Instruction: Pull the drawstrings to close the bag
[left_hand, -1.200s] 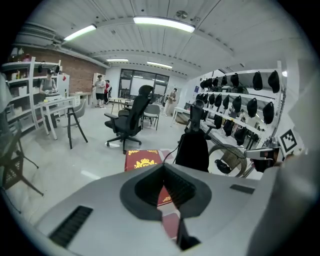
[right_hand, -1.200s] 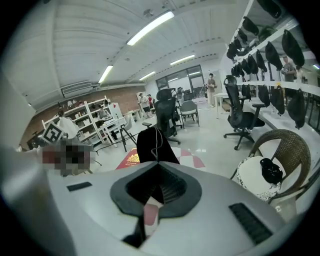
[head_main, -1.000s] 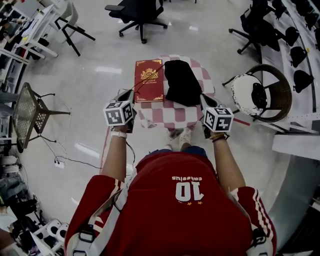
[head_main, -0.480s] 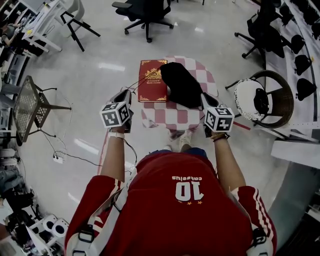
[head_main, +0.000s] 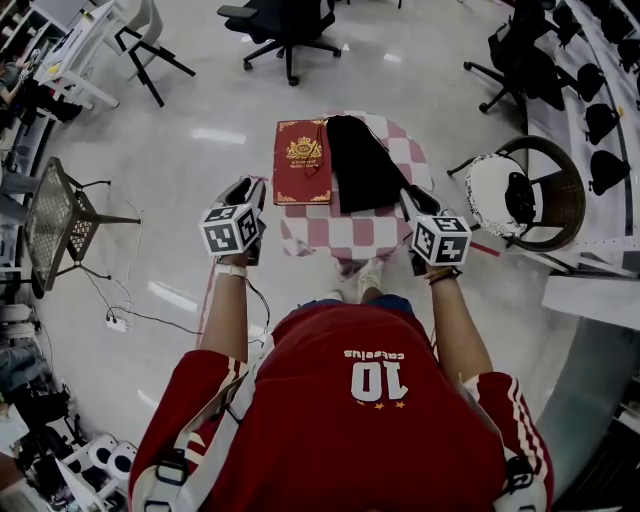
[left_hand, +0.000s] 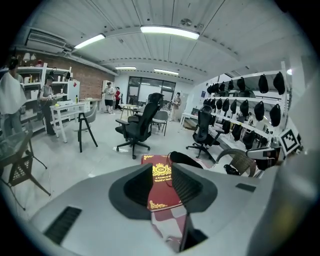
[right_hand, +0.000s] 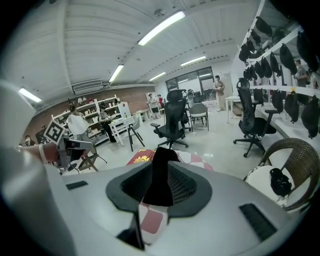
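A black drawstring bag (head_main: 362, 160) lies on the small red-and-white checked table (head_main: 345, 230), beside a red book (head_main: 302, 160). A thin drawstring (head_main: 318, 150) rests slack across the book's right edge. My left gripper (head_main: 250, 190) hovers off the table's near-left corner; its jaws have just been opening and stand open, nothing between them (left_hand: 162, 186). My right gripper (head_main: 412, 200) is at the near-right corner; its jaws have also just been opening and are open and empty (right_hand: 159, 187). The bag (right_hand: 160, 165) shows beyond them. The bag's mouth is hard to make out.
A wicker chair with a white cushion (head_main: 520, 185) stands close to the table's right. A wire-mesh stand (head_main: 55, 225) is on the left and a black office chair (head_main: 285, 25) beyond the table. My legs and feet (head_main: 362, 272) are at the table's near edge.
Both grippers have opened and let go of the drawstrings. The string that ran taut from the bag to the left gripper now lies slack on the book. The bag has settled back.
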